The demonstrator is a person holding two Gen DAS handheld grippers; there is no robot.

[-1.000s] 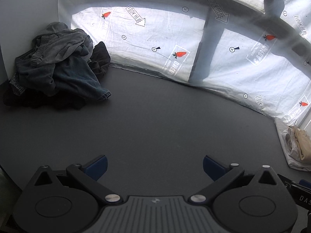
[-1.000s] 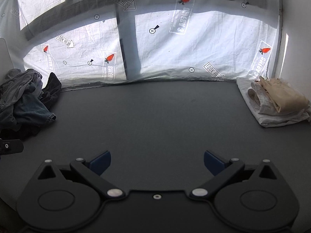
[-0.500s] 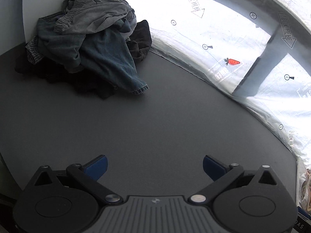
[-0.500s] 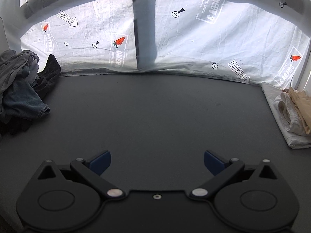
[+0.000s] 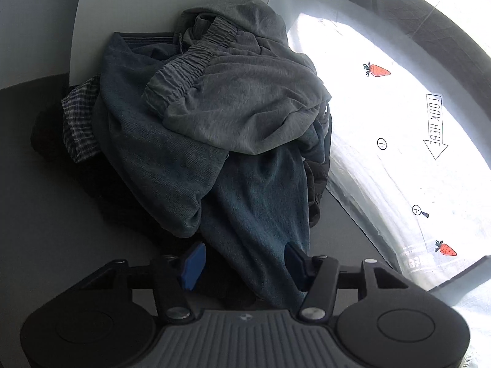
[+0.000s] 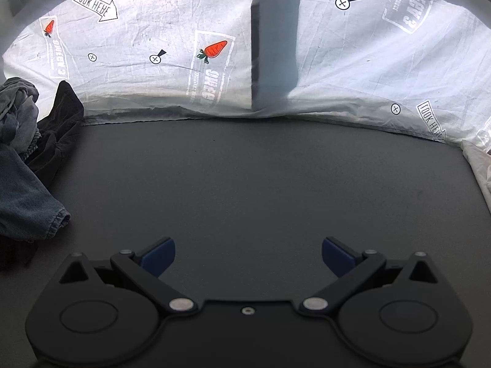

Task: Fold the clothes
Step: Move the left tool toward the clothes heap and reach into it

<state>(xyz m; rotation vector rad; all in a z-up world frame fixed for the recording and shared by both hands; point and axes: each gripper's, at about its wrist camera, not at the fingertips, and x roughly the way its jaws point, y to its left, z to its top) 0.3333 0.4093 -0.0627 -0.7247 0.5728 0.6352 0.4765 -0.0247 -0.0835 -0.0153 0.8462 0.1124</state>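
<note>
The pile of unfolded clothes fills the middle and upper left of the left wrist view, leaning against a white panel at the far end of the dark table. On top lies a grey garment with an elastic waistband, under it blue jeans, and a checked cloth shows at the left edge of the pile.

The left claw is at the bottom centre of its frame, and its jaws have just been closing. One leg of the jeans runs down between the two blue pads. The far pad seems to touch the denim, but there is a dark gap beside the near one, so I judge the cloth is not pinched yet.

The right claw stands wide, with nothing in it, over the bare table; in its view the pile is only at the left edge.

To do this step well, I think the left claw should close on the leg only, near the hem, and not catch the black garment below. Then a slow pull toward the free middle of the table is better, because the grey piece rests on the jeans and may slide off with them.
</note>
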